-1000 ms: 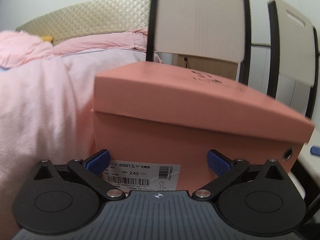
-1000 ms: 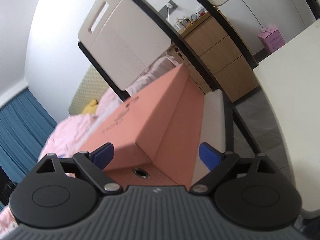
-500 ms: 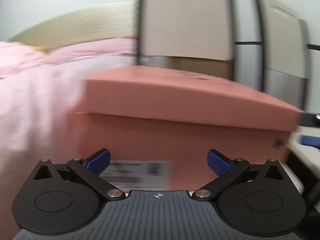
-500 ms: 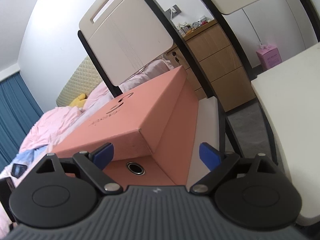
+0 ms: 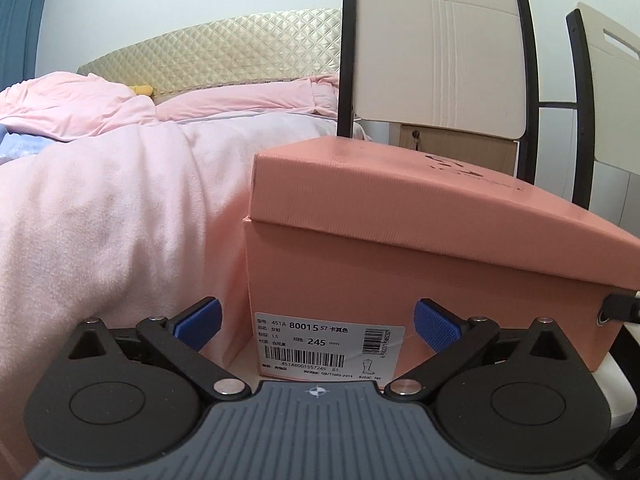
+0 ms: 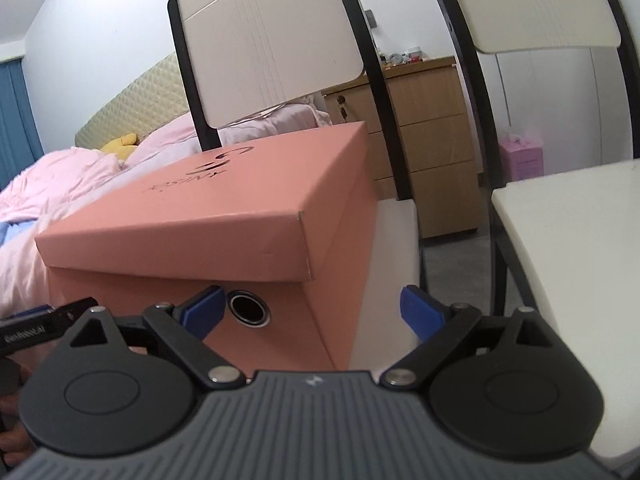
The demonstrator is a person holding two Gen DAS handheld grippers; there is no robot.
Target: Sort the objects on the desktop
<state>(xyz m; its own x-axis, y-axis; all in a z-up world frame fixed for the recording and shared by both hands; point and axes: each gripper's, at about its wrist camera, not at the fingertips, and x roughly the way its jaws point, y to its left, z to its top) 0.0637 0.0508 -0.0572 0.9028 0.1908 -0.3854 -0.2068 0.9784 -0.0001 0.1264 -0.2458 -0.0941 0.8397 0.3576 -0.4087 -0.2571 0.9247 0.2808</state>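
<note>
Left gripper (image 5: pixel 316 322) first: its blue pads (image 5: pixel 436 326) are spread wide, nothing pinched between them. They frame the near end of the pink shoebox (image 5: pixel 420 248), the end with the white barcode label (image 5: pixel 324 346), and whether either pad is actually touching the cardboard can't be made out from here.

Over to the right gripper (image 6: pixel 312 310): jaws standing wide and opening further right now. The corner of the shoebox (image 6: pixel 224 216) sits in the gap between them. The left pad (image 6: pixel 202 306) is just beside the metal-ringed hole (image 6: pixel 248 308) in the box's end wall, the right pad (image 6: pixel 420 312) hangs clear over the seat, and neither presses on the box. Nothing gripped on this side either.

The box is closed, lid on, and sits on the pale seat of a chair (image 6: pixel 392 264), lettering on the lid facing up. The chair's cream backrest (image 6: pixel 272 40) with dark posts rises right behind it, and a second chair (image 5: pixel 600 92) stands next to it. At the lower left edge of the right view, a black part of the other gripper pokes in.

Further out: a bed with rumpled pink bedding (image 5: pixel 104 200) and a quilted beige headboard (image 5: pixel 216 52), something yellow (image 6: pixel 120 146) against it. A wooden dresser (image 6: pixel 432 144) stands by the white wall, a small pink box (image 6: pixel 522 160) on the floor past it, and a white tabletop (image 6: pixel 572 248) at right. Blue curtain (image 5: pixel 20 12) at far left.
</note>
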